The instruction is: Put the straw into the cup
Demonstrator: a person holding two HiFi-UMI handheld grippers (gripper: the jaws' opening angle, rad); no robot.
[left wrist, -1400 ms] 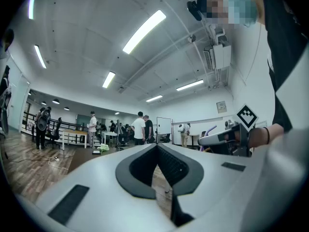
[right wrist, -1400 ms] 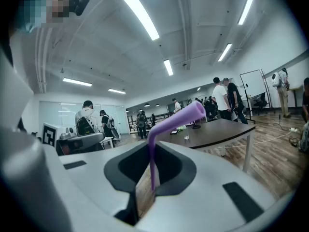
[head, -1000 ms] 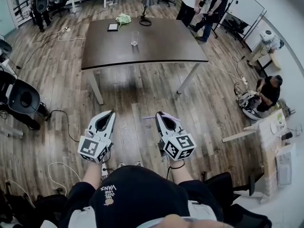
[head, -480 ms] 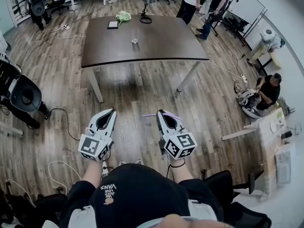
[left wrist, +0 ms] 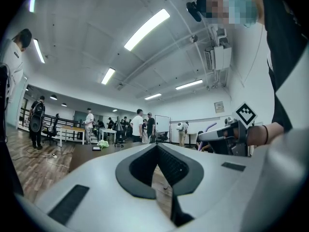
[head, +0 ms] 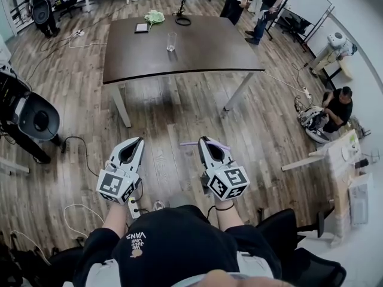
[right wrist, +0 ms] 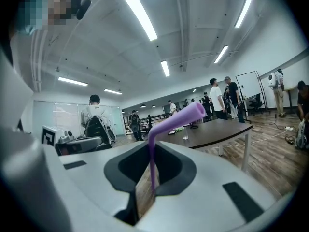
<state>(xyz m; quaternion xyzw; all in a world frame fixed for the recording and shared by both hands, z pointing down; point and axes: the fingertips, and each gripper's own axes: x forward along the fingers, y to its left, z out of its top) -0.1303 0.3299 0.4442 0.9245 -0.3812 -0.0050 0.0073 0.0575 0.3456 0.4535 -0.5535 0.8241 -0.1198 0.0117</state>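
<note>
A clear glass cup [head: 172,40] stands on the dark table [head: 203,52] far ahead of me; in the right gripper view the cup [right wrist: 185,137] is small on the table top [right wrist: 222,129]. My right gripper [head: 205,140] is shut on a purple bent straw [head: 188,143], whose short end sticks out to the left. Seen along the right gripper [right wrist: 152,151], the straw [right wrist: 174,120] rises from between the pads and bends to the right. My left gripper [head: 136,141] is level beside it, shut and holding nothing; in its own view the left gripper [left wrist: 157,146] has its pads together. Both are well short of the table.
On the table's far end lie a green bundle [head: 154,18], a small dark pad [head: 142,27] and a lamp base [head: 182,20]. A black chair [head: 36,121] stands at the left, with cables [head: 75,145] on the wood floor. People stand beyond the table; a person [head: 338,109] sits at the right.
Both grippers have drifted a little forward toward the table, and the table sits slightly closer in the head view. The straw stays gripped the same way.
</note>
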